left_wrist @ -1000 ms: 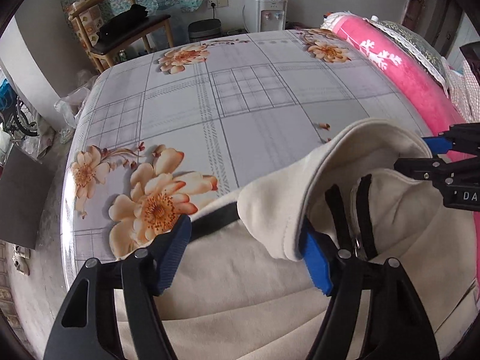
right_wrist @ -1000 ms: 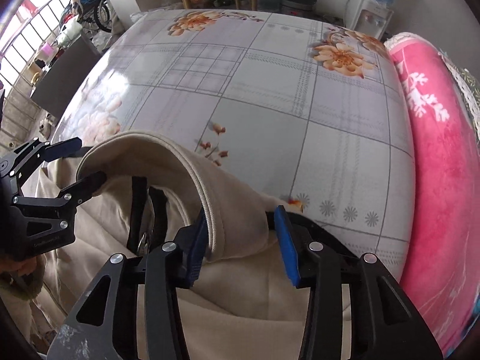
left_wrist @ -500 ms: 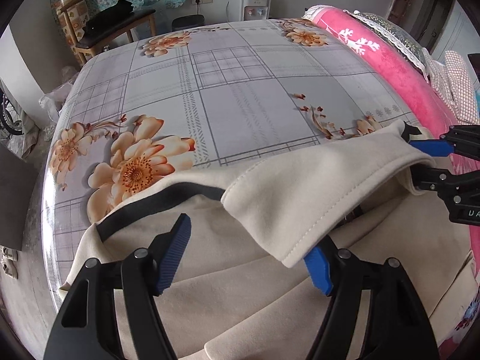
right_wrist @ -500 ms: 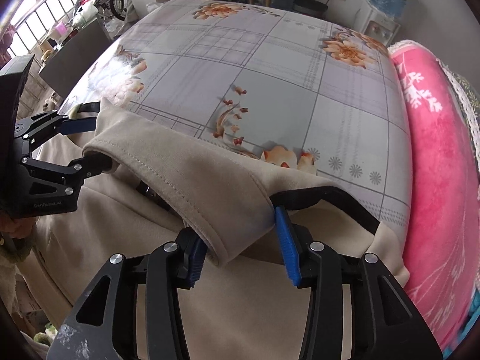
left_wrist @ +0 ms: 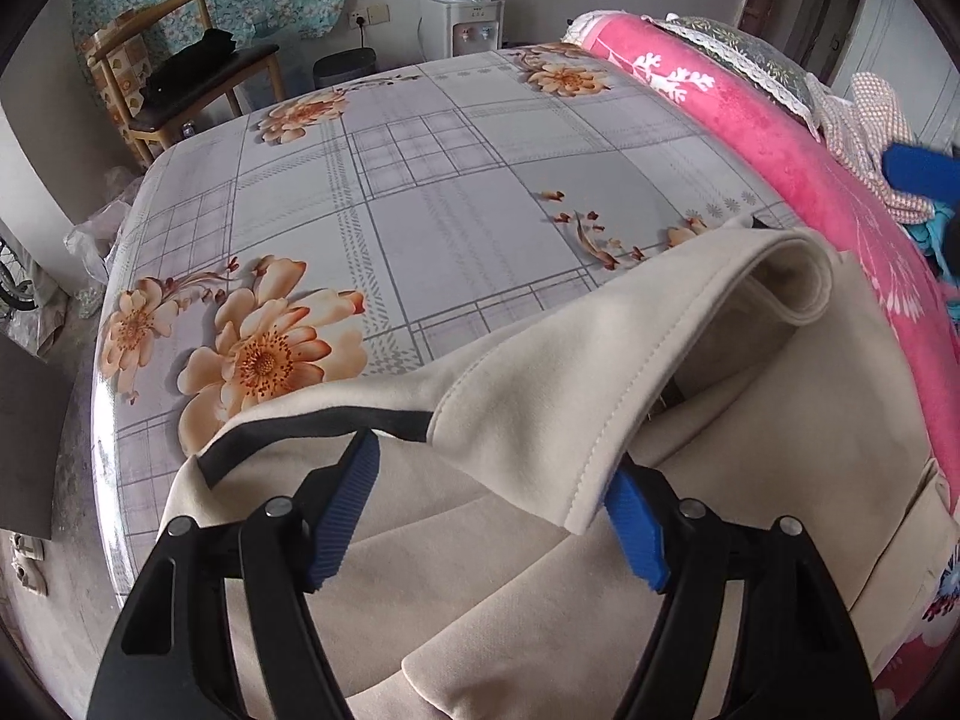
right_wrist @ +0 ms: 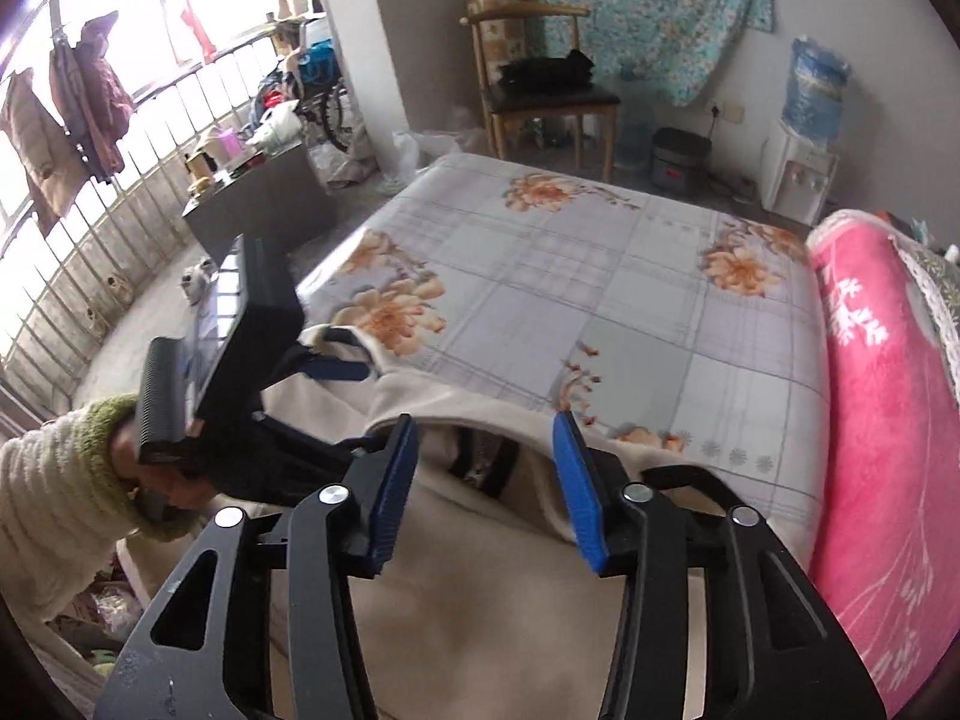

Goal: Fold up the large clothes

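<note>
A large beige garment (left_wrist: 540, 600) with black trim (left_wrist: 312, 426) lies on the near part of the floral bed sheet (left_wrist: 450, 198). Its collar flap (left_wrist: 600, 372) runs across it, and the far end is curled and free. My left gripper (left_wrist: 492, 468) is open over the garment. The near end of the flap drapes against its right pad (left_wrist: 636, 534), and the left pad is clear of the cloth. My right gripper (right_wrist: 485, 426) hangs above the garment (right_wrist: 480, 630), its jaws closing with nothing between them. In the right wrist view the left gripper (right_wrist: 354, 408) sits at the collar's left end.
A rolled pink blanket (left_wrist: 750, 120) runs along the bed's right side, with checked cloth (left_wrist: 864, 138) on it. A wooden chair (left_wrist: 180, 78) and a water dispenser (left_wrist: 462, 18) stand beyond the bed. A grey cabinet (right_wrist: 258, 210) is at the left. A fuzzy sleeve (right_wrist: 54, 510) leads to the left gripper.
My right gripper let go of the collar flap and rose away from the garment. The flap's right end dropped and curled over. The left gripper stayed at the other end.
</note>
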{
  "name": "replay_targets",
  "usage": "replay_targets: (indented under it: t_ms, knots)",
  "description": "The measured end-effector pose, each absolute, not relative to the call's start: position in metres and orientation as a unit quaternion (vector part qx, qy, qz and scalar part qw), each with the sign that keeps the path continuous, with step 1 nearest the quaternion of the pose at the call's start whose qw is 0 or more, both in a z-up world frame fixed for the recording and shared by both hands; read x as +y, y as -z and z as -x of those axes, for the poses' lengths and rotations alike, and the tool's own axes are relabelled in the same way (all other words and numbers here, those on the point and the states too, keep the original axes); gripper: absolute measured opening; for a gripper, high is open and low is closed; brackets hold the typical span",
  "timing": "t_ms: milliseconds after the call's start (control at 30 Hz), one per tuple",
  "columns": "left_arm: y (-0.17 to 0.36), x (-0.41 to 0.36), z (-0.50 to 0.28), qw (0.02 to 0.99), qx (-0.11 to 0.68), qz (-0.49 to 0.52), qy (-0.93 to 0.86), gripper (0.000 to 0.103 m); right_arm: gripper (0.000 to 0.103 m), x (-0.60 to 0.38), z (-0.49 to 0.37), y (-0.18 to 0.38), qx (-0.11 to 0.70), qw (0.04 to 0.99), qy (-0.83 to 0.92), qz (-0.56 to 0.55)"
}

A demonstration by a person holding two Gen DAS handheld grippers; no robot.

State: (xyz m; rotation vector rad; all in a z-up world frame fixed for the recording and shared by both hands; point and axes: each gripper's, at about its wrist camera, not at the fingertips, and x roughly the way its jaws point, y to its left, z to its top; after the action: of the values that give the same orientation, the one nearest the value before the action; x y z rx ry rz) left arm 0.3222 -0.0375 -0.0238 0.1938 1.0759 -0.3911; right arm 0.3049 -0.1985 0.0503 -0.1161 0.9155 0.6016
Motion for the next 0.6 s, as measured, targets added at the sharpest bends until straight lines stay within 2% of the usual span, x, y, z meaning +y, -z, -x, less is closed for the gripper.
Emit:
replay_targets:
  t_ms: [33,167,200,233,300,333,367,467,567,600]
  knots:
    - [0.022,-0.035,-0.324,0.84,0.504,-0.082,0.183,0.072,0.031,-0.192,-0.301,-0.048,0.442,0.844,-0.3,0.055]
    - [0.02,-0.03,-0.335,0.845,0.501,-0.043,0.181,0.072,0.022,-0.173,-0.31,-0.032,0.462,0.837,-0.282,0.078]
    - [0.021,-0.029,-0.337,0.846,0.502,-0.034,0.18,0.071,0.015,-0.174,-0.318,-0.028,0.469,0.837,-0.273,0.068]
    - [0.021,-0.028,-0.34,0.847,0.5,-0.024,0.178,0.07,0.013,-0.176,-0.331,-0.025,0.479,0.835,-0.266,0.051]
    - [0.021,-0.027,-0.344,0.846,0.502,-0.006,0.178,0.052,0.012,-0.18,-0.349,-0.018,0.494,0.83,-0.259,0.021]
    - [0.021,-0.025,-0.345,0.846,0.503,0.002,0.179,0.049,0.011,-0.181,-0.36,-0.014,0.502,0.828,-0.25,0.012]
    - [0.021,-0.024,-0.346,0.846,0.502,0.01,0.18,0.041,0.011,-0.181,-0.366,-0.011,0.51,0.824,-0.246,0.006]
    - [0.019,-0.025,-0.347,0.849,0.496,0.01,0.183,0.034,0.012,-0.178,-0.386,-0.004,0.533,0.813,-0.235,-0.009]
    - [0.019,-0.025,-0.347,0.848,0.495,-0.001,0.19,0.032,0.016,-0.168,-0.4,0.003,0.56,0.791,-0.245,-0.007]
    - [0.019,-0.026,-0.347,0.848,0.494,-0.005,0.193,0.032,0.02,-0.164,-0.405,0.007,0.572,0.781,-0.249,-0.003]
